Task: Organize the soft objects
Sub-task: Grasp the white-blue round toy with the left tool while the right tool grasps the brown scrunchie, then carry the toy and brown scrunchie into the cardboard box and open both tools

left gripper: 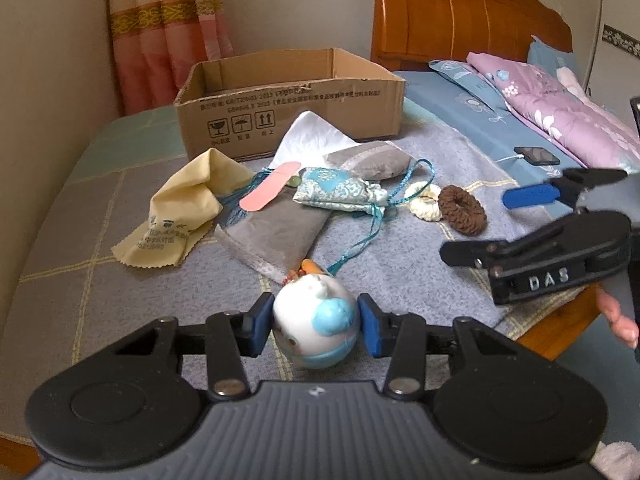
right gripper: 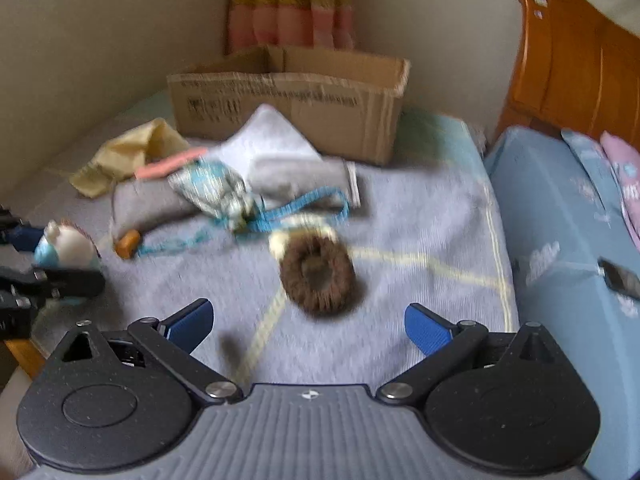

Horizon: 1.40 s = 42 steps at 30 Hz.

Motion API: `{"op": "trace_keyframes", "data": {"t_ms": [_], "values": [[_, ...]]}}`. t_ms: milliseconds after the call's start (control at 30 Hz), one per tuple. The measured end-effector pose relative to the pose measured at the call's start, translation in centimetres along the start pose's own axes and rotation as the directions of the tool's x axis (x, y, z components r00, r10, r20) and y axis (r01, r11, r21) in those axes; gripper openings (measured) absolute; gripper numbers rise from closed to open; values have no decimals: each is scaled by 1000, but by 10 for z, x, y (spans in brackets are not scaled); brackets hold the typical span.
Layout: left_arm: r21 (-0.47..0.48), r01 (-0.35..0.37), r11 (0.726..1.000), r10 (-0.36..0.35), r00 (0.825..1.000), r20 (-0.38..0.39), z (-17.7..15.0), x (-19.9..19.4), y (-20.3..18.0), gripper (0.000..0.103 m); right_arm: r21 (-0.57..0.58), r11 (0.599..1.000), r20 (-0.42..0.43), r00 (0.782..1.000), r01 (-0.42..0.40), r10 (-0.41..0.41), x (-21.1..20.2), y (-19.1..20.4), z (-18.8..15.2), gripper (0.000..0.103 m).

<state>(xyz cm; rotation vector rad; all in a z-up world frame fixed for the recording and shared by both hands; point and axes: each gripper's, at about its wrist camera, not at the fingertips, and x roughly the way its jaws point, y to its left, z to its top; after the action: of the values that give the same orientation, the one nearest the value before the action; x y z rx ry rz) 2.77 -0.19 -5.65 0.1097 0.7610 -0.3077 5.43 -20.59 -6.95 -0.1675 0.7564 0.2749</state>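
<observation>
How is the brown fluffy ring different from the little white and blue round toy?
The brown ring is dark, flat and has a hole in the middle; the white and blue toy is a pale, solid, egg-like ball. The ring lies free on the blanket, untouched, just ahead of the open right gripper; the toy sits between the left gripper pads, which press its sides. Both rest on the same grey checked blanket, outside the cardboard box.

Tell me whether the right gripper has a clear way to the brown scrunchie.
Probably yes. The right gripper is open and points at the brown scrunchie, which lies just ahead on bare blanket. Only the white scrunchie touches its far side; the left gripper is off to the side at the toy.
</observation>
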Motion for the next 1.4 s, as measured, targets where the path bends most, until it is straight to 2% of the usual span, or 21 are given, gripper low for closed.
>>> {"op": "trace_keyframes", "data": {"t_ms": [100,133,367,400,467,533,800,933,1067,1233,1400], "values": [[-10,0,1000,0,1000,-6,0,0,3,44,-37,999,21,1000,-17,18,4,2,10,95],[-11,2,1000,-2,1000,-7,1,-1,3,44,-50,999,16,1000,-14,14,7,2,14,89],[-10,10,1000,-10,1000,-3,5,-4,8,44,-65,998,-22,1000,2,-3,17,3,18,67],[-7,10,1000,-10,1000,-1,6,-4,8,44,-63,998,-29,1000,-1,-1,18,2,17,60],[1,14,1000,-14,1000,-4,8,-6,9,44,-66,998,-39,999,5,-7,18,3,17,54],[6,15,1000,-15,1000,-10,12,-7,10,44,-69,998,-51,999,7,-11,17,3,19,41],[36,39,999,-39,999,-4,38,-20,19,43,-87,996,-45,999,8,-12,-4,6,26,38],[76,47,996,-49,999,21,71,-20,28,43,-121,992,-19,1000,-16,14,-21,7,37,38],[131,16,991,-27,996,83,118,-14,34,43,-136,990,22,999,-29,32,-32,4,56,38],[161,-28,987,8,992,125,184,19,43,43,-145,989,87,995,-26,39,-36,-2,85,38],[174,-60,983,48,996,73,228,73,51,43,-133,991,121,992,-16,32,-28,-13,112,38]]}}
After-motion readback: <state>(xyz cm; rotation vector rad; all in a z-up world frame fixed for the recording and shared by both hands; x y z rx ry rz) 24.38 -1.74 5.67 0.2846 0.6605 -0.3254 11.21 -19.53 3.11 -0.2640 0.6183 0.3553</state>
